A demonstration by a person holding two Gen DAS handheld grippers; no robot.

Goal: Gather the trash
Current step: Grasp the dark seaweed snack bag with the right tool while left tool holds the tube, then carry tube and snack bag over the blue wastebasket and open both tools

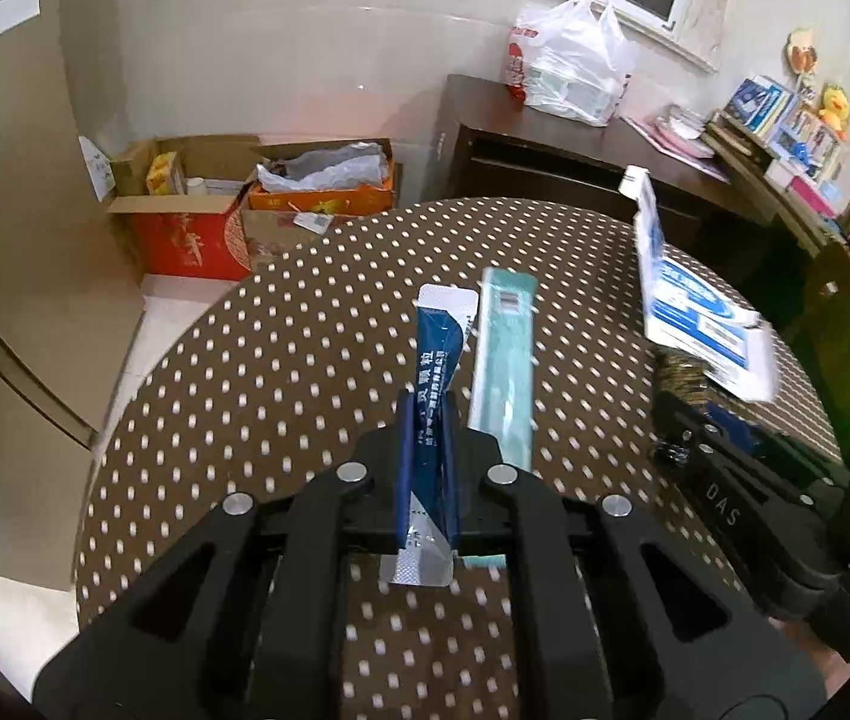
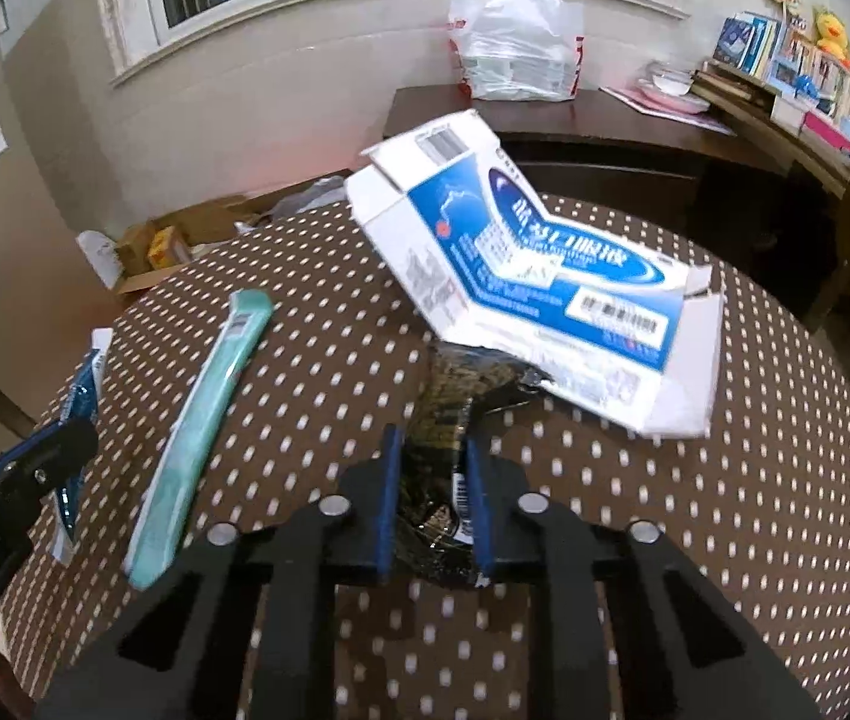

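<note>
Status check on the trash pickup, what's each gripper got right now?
Left gripper shut on blue sachet. Right gripper shut on dark wrapper. Teal toothbrush pack and flattened blue-white carton uncollected on table. Nothing blocking.

A lived-in home room. A round table with a dotted cloth stands near a dark sideboard holding books and a shopping bag. Open cardboard boxes sit on the floor, upper left.

- A round table covered in brown white-dotted cloth is bearing all the items.
- A long teal flat packet is lying left of a dark crinkled wrapper.
- A flattened blue-and-white cardboard box is resting behind that wrapper, overlapping its far end.
- A narrow dark-blue foil sachet is sitting left of the teal packet.
- A dark wooden desk is standing behind the table, carrying a white plastic bag.
</note>
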